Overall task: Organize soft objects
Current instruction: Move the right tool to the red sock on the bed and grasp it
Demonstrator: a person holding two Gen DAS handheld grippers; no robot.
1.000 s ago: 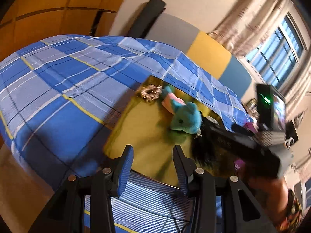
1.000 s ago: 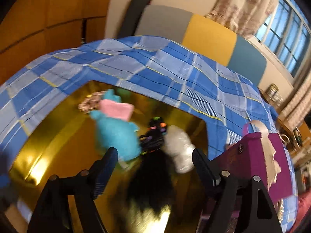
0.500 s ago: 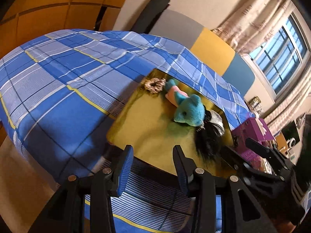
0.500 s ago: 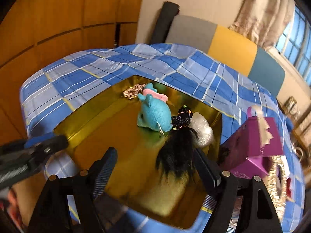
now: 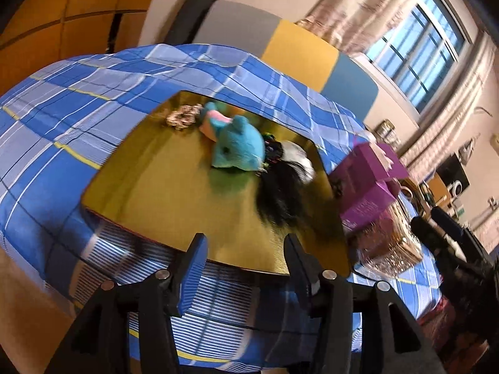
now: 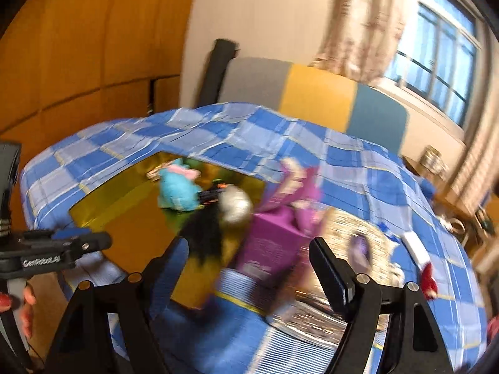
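Left gripper jaws just opened wider, nothing between them; right gripper spread, empty. Teal plush lies on the gold tray, black hairpiece touching at its 4 o'clock. Risk: a grab snags hair with plush; tray may slide on the bedspread.

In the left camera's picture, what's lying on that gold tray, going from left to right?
Scrunchie → blue plush → black hair tuft. They lie on the gold tray; just off its right edge stands a purple box. A beaded band and something white also lie there, overlapping the plush and hair.
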